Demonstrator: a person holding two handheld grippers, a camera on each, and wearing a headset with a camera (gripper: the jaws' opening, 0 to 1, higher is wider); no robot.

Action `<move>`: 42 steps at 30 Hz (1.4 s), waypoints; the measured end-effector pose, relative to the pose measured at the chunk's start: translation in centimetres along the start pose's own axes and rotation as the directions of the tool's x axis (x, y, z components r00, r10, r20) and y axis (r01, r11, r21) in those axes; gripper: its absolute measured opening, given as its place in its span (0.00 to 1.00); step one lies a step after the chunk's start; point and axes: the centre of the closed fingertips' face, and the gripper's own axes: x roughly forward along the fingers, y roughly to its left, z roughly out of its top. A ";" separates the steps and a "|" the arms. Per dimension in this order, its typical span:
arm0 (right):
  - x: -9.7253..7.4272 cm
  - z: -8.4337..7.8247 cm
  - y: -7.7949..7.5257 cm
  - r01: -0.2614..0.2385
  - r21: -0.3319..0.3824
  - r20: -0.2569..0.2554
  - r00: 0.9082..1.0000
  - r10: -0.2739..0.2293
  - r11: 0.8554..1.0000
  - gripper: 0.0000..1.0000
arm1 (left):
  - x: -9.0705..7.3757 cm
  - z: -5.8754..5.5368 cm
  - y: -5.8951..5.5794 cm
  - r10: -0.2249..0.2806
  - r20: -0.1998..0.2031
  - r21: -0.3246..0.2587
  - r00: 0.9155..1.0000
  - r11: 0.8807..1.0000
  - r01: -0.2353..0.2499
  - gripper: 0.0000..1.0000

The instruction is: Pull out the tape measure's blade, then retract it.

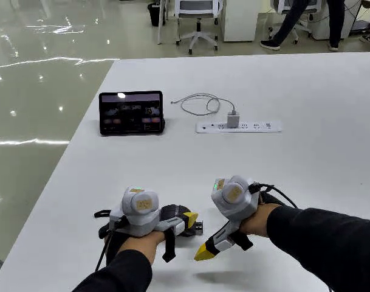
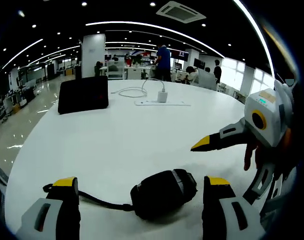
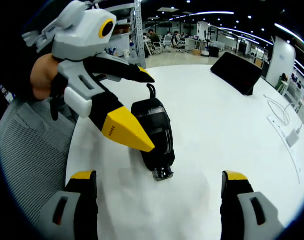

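A black tape measure [image 2: 164,192] lies on the white table [image 1: 294,152], its wrist strap [image 2: 92,199] trailing to one side. My left gripper [image 2: 142,183] is open, its yellow-tipped jaws standing on either side of the case with a gap on the strap side. In the right gripper view the tape measure [image 3: 154,127] points its metal hook tab [image 3: 162,173] towards my right gripper [image 3: 158,175], which is open and short of the tab. In the head view the left gripper [image 1: 188,224] is at lower left and the right gripper [image 1: 204,250] hovers beside it.
A dark tablet [image 1: 131,112] stands propped at mid-left. A white power strip [image 1: 238,126] with a charger and a looped cable [image 1: 200,103] lies behind. The table's left edge [image 1: 81,131] drops to a glossy floor. Office chairs and people stand at the far end.
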 end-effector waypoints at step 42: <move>-14.6 -11.0 0.0 0.255 0.278 0.145 0.942 -0.303 0.926 1.00 | -7.2 -2.3 3.5 -0.303 -0.030 0.179 0.953 0.936 0.303 1.00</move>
